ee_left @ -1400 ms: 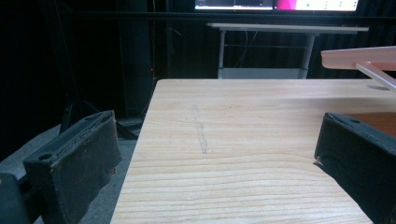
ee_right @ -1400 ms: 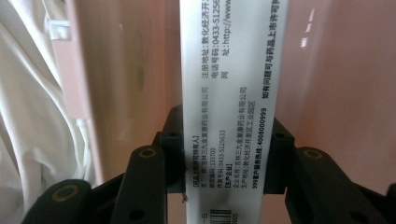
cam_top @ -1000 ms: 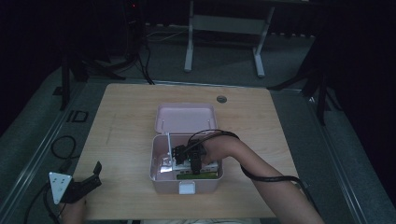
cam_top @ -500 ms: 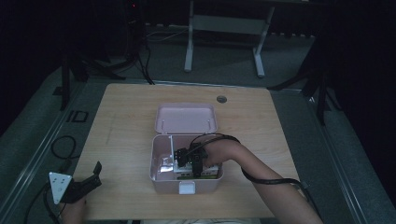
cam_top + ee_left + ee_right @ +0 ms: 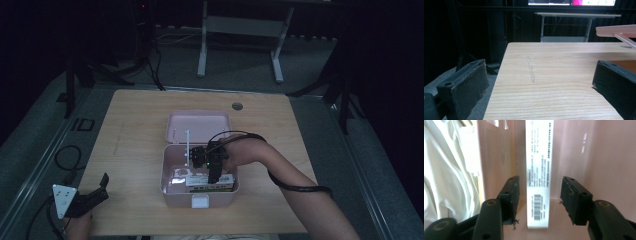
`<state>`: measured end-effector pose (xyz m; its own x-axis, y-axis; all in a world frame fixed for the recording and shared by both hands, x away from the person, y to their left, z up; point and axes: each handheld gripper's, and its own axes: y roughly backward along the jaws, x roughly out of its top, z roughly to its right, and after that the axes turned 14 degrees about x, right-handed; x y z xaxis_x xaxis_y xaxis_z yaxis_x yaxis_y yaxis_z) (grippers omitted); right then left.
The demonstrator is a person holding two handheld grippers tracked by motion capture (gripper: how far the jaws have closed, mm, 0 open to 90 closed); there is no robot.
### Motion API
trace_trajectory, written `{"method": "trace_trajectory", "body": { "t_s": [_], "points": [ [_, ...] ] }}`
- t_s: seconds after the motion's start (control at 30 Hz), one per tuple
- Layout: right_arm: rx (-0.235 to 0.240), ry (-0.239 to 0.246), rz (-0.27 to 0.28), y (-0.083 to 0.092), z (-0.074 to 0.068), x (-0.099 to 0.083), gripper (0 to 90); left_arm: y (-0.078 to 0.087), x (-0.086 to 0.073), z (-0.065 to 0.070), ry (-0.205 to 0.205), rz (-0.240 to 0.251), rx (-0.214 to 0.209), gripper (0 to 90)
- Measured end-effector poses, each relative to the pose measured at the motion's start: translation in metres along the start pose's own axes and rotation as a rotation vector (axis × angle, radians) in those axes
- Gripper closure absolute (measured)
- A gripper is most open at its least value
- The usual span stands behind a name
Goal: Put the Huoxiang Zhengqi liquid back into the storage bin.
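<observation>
Right tool (image 5: 537,202) just released, straddling one white carton (image 5: 539,173) in one pink box (image 5: 172,192), left tool (image 5: 536,85) open

A light wooden table (image 5: 135,130) stands in a dim room, lit from above while everything around it falls into darkness. Grey floor (image 5: 310,65) surrounds the table. Beyond the table's far edge stands a white metal frame (image 5: 240,30) on two legs; dark stands (image 5: 75,75) and cables (image 5: 150,60) sit off its far left corner.
</observation>
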<state>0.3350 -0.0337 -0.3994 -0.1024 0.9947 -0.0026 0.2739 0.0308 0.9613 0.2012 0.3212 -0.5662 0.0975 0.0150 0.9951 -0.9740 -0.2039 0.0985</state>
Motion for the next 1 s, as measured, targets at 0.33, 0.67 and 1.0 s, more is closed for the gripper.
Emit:
{"method": "trace_trajectory", "body": {
  "t_s": [0.33,0.67,1.0],
  "points": [
    [-0.059,-0.018,0.136,0.029,-0.001,-0.025,28.7,0.0,0.0,0.0,0.001,0.0,0.0,0.2],
    [-0.111,-0.087,0.311,0.046,0.011,-0.076,13.8,0.0,0.0,0.0,0.002,-0.001,0.002,0.2],
    [-0.169,-0.164,0.428,0.041,0.026,-0.125,13.8,0.0,0.0,0.0,-0.001,-0.002,0.002,0.2]
  ]
}}
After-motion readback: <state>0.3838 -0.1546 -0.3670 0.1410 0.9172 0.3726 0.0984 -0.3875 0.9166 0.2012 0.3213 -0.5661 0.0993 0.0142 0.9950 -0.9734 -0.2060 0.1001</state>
